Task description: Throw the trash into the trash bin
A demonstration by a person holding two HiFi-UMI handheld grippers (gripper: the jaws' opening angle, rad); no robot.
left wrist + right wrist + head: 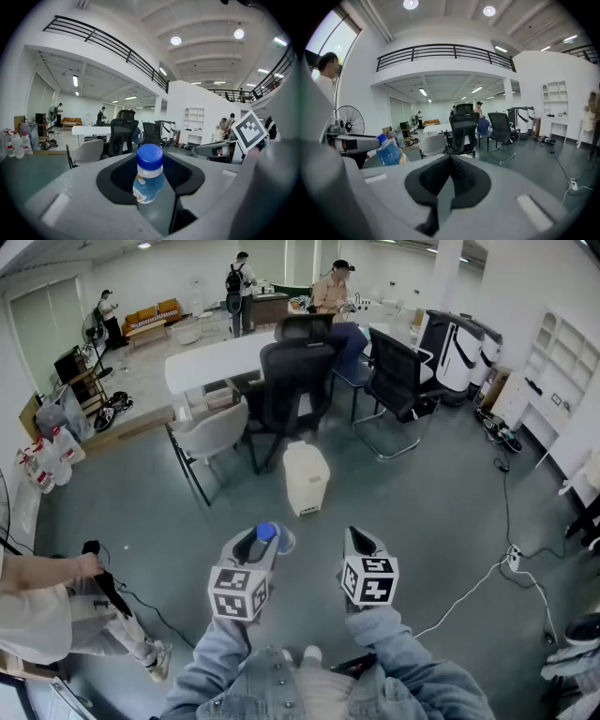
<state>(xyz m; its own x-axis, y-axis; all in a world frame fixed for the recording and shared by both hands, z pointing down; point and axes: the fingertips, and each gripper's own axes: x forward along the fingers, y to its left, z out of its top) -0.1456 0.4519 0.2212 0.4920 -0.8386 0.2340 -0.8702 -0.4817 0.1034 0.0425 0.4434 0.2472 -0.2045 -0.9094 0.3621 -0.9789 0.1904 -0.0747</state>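
Clear plastic bottle with a blue cap (148,180) is squeezed in the left gripper (261,540). The right gripper (362,540) has its jaws together, holding nothing. The cream plastic trash bin (306,477) stands farther off.

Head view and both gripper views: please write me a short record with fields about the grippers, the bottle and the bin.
Left gripper: shut on the bottle, blue cap on
Right gripper: shut, nothing between its jaws
Trash bin: pale, on the floor ahead of both grippers
Task state: bottle not yet in the bin
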